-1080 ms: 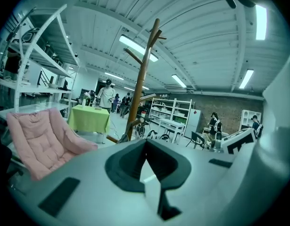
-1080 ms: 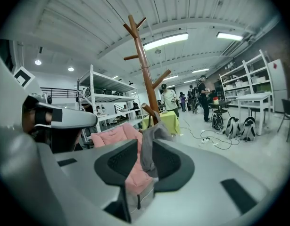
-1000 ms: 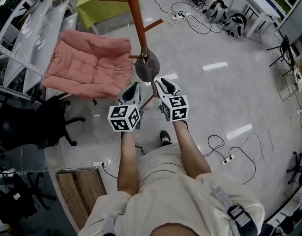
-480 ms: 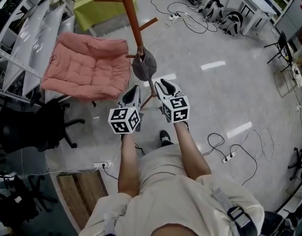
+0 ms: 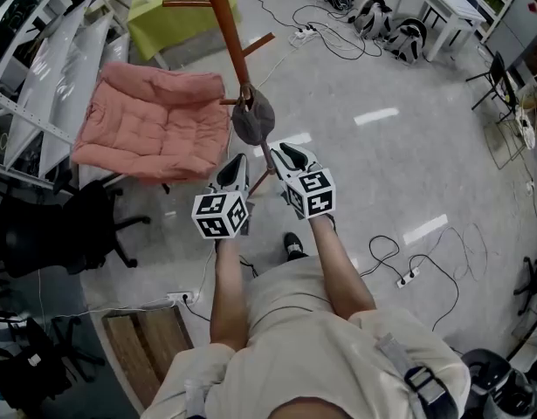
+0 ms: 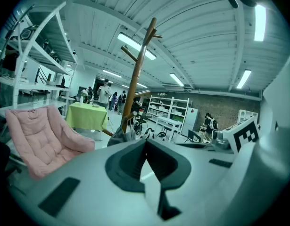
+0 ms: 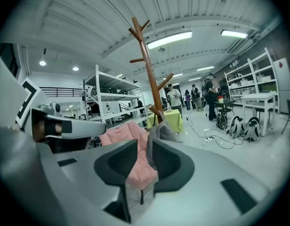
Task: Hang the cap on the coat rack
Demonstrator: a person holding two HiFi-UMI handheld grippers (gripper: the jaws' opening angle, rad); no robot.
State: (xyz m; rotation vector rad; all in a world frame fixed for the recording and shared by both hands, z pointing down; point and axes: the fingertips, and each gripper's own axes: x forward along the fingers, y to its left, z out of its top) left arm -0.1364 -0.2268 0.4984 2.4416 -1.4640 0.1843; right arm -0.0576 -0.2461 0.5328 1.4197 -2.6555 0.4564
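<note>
A grey cap hangs on a low peg of the brown wooden coat rack. Neither gripper touches it. In the head view my left gripper sits just below and left of the cap, and my right gripper just below and right of it. Seen from the left gripper, the jaws meet with nothing between them, and the cap hangs beyond them by the rack pole. The right gripper stands slightly open and empty, with the cap showing past its jaws.
A pink cushioned chair stands left of the rack and a black office chair nearer left. A green-covered table is behind. Cables and a power strip lie on the floor at right. White shelving lines the left.
The cap stays on its peg. Both grippers hold nearly the same place just short of it; the head view has shifted slightly.
</note>
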